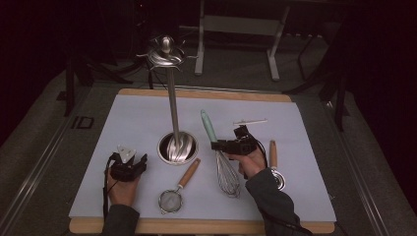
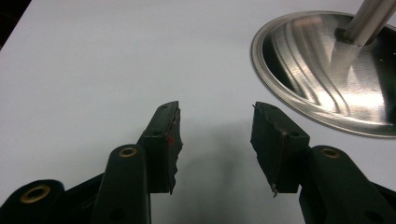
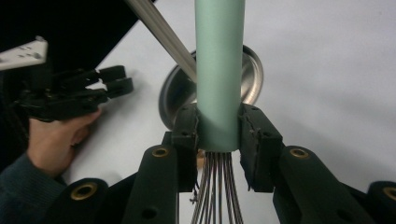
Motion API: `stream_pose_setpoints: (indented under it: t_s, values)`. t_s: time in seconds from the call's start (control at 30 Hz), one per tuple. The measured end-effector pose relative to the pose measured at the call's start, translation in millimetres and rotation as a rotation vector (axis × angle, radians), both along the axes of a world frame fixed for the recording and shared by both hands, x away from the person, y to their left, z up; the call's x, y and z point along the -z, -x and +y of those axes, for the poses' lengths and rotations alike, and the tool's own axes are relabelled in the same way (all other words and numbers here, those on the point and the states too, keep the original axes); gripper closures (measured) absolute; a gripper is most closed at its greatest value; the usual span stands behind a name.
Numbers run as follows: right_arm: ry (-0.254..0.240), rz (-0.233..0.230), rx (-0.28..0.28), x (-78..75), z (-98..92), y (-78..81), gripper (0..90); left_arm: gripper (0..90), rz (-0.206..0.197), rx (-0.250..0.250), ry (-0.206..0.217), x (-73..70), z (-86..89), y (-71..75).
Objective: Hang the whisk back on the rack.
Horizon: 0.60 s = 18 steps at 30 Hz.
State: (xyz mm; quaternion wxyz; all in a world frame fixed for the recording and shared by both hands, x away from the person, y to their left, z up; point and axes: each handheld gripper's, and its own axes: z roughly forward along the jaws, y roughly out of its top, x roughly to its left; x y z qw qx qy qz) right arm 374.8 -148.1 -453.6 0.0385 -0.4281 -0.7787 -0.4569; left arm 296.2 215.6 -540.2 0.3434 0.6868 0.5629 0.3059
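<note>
From the high view, the right tongs (image 1: 217, 145) pinch the whisk (image 1: 220, 155) at the low end of its mint-green handle, just above the wires; the whisk's long axis runs from the wire head near the person up and away to the handle tip, which leans toward the tall steel stand (image 1: 172, 98) with hooks at its top. The stand's round base (image 1: 177, 147) sits just left of the whisk, between the two hands, and the right hand is plainly the nearer one to it, so any hanging move looks to be the right hand's job. The left tongs (image 1: 129, 164) rest low at the left, well apart from the whisk. A small strainer (image 1: 176, 193) with a wooden handle, another wooden-handled tool (image 1: 274, 164) and a thin pale stick (image 1: 250, 121) lie on the white sheet covering the wooden desk (image 1: 196, 226); the room beyond is dark, with a metal frame on the floor. In the left gripper view, the left tongs stand spread over bare white sheet, holding nothing, the base rim to one side. In the right gripper view, both pads press the handle's sides, wires fanning toward the camera, the stand's pole slanting behind.
</note>
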Motion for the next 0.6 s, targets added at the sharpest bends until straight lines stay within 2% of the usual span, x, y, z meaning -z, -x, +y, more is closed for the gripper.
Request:
stream_pose_setpoints:
  t_s: [0.23,0.6]
  values:
    - [-0.021,-0.046,-0.022,-9.4,-1.8,4.9,69.6,52.4,0.0,0.0,0.001,0.0,0.2,0.0]
    - [-0.041,-0.077,-0.028,-17.5,-1.9,10.7,69.6,52.5,-0.001,-0.002,0.002,-0.1,0.4,0.2]
